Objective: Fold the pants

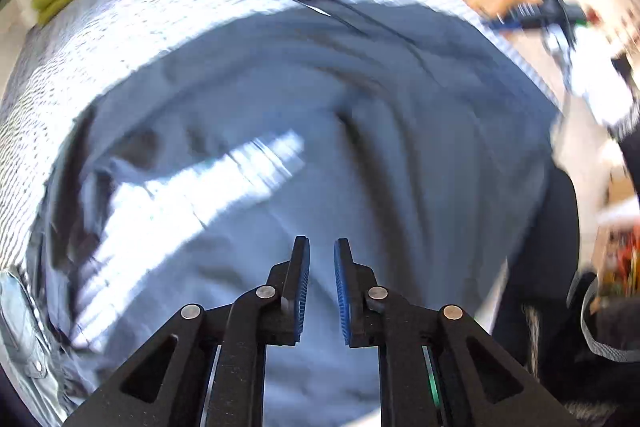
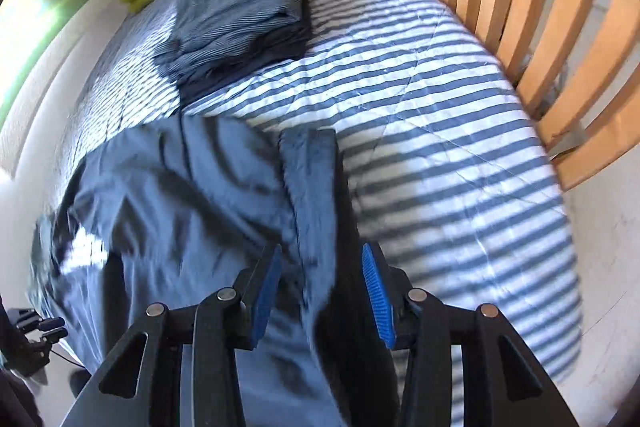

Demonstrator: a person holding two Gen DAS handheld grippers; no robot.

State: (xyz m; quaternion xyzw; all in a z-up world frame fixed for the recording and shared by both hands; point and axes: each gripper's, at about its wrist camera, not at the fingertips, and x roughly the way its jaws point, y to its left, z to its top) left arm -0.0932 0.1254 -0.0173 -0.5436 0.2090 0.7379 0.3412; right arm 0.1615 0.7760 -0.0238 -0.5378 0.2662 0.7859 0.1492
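Pants (image 2: 208, 211) lie released, mid-fold; both grippers (image 1: 322, 287) (image 2: 320, 291) parted, empty. Next: regrasp hem at twelve o'clock.

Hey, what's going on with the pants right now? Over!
Left gripper jaws slightly apart, empty. Right gripper jaws open over the fabric, not pinching. Blue pants spread rumpled on striped bed. Folded clothes stack beyond, clear.

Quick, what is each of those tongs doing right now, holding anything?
Left tongs: slightly open, empty, above the rumpled blue fabric pants.
Right tongs: open, pants fabric lying between the jaws but not pinched.
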